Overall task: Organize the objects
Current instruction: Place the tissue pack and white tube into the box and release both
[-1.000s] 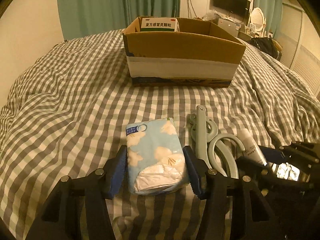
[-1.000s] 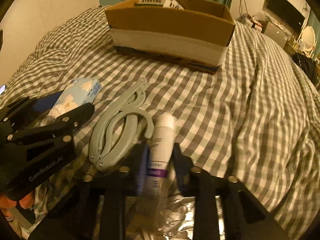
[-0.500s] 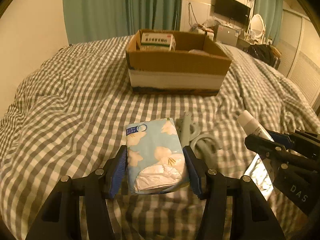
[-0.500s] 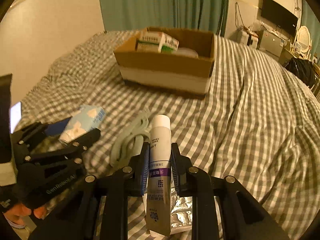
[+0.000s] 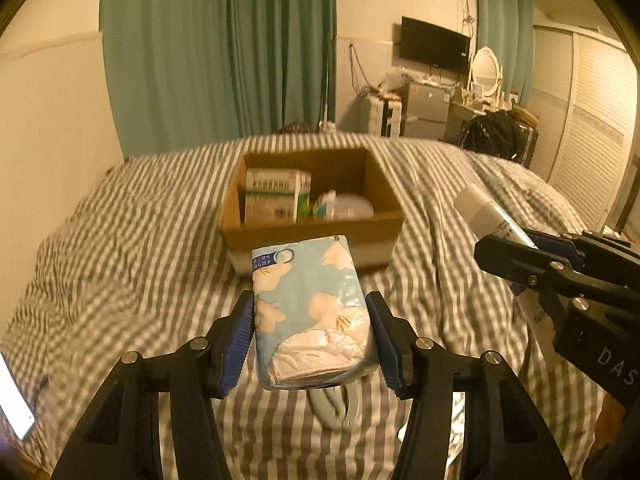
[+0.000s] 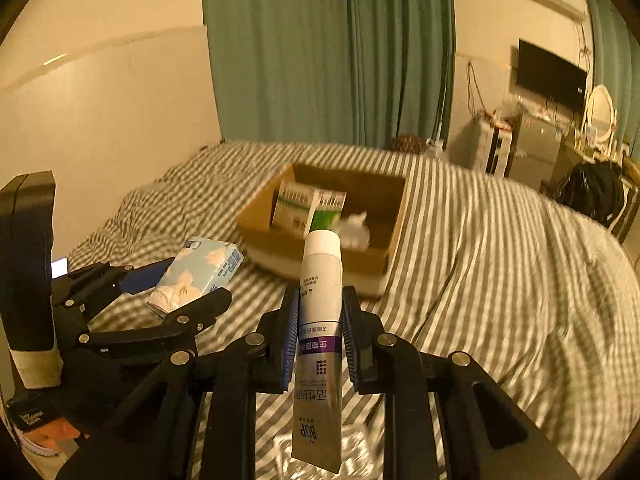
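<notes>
Left gripper: the left gripper (image 5: 311, 340) is closest in the left wrist view. Its two blue pads pinch the tissue pack from both sides.
Tissue pack: the tissue pack (image 5: 310, 312) is light blue with white flowers. It is held up off the bed, with its far end pointing to 12 o'clock, toward the box.
Grey tool: just under the tissue pack, at 6 o'clock, a grey plastic tool (image 5: 340, 406) lies on the bed. Only a bit of it shows, so I cannot tell what it is.
Right gripper: the right gripper (image 6: 320, 334) is closest in the right wrist view. Its pads squeeze the tube in the middle.
Tube: the tube (image 6: 320, 344) is white with a purple band. Its white cap points up to 12 o'clock and its flat end hangs down at 6 o'clock. In the left wrist view it sits at 3 o'clock.
Bed: the bed (image 5: 120, 264) has a grey and white checked cover. It looks blurry.
Box: the cardboard box (image 5: 310, 200) sits on the bed, farther away at 12 o'clock. It is open on top.
Inside the box: a green and white carton (image 5: 276, 196) stands on the left side. Something white (image 5: 352, 208) lies beside it on the right.
Far away: green curtains (image 5: 224, 52) hang behind the bed. A dark screen (image 5: 435, 45) is on the wall at 1 o'clock.
</notes>
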`<move>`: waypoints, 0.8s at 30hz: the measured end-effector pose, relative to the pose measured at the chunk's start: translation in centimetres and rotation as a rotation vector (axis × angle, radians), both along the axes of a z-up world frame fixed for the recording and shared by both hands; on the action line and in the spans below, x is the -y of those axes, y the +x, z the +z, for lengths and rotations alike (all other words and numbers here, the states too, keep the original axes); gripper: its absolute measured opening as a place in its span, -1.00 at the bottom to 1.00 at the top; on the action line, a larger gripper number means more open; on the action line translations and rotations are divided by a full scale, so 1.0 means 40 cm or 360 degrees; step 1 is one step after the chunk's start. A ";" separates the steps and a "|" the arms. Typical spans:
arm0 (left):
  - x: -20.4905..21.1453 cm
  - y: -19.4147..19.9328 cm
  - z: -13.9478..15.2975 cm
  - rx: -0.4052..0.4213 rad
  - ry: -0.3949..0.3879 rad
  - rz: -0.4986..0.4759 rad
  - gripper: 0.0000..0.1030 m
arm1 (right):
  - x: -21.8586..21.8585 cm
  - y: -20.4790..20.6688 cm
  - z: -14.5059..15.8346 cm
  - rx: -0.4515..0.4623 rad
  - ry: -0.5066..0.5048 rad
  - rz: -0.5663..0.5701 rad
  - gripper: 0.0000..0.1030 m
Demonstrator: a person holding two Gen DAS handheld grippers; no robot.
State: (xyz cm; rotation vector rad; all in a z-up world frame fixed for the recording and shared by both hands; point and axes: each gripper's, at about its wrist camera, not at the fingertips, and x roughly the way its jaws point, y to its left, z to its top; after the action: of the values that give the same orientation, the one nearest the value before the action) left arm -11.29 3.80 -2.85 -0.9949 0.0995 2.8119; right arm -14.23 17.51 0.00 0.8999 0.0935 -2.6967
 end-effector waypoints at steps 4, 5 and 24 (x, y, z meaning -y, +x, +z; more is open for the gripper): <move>-0.008 -0.046 0.056 -0.0055 0.0021 -0.0018 0.10 | -0.014 -0.043 0.059 -0.0088 0.0036 -0.0006 -0.62; -0.011 -0.058 0.069 -0.0072 0.0021 -0.0024 0.10 | -0.015 -0.053 0.071 -0.0104 0.0042 -0.0005 -0.62; -0.018 -0.426 0.038 -0.0024 -0.0005 0.0019 0.10 | 0.018 -0.466 0.076 -0.0110 0.0085 -0.0015 -0.62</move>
State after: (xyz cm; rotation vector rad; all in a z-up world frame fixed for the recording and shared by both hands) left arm -28.32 4.52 -1.33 -0.9781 0.0996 2.8314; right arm -32.89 16.80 3.03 0.8242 0.1774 -2.7466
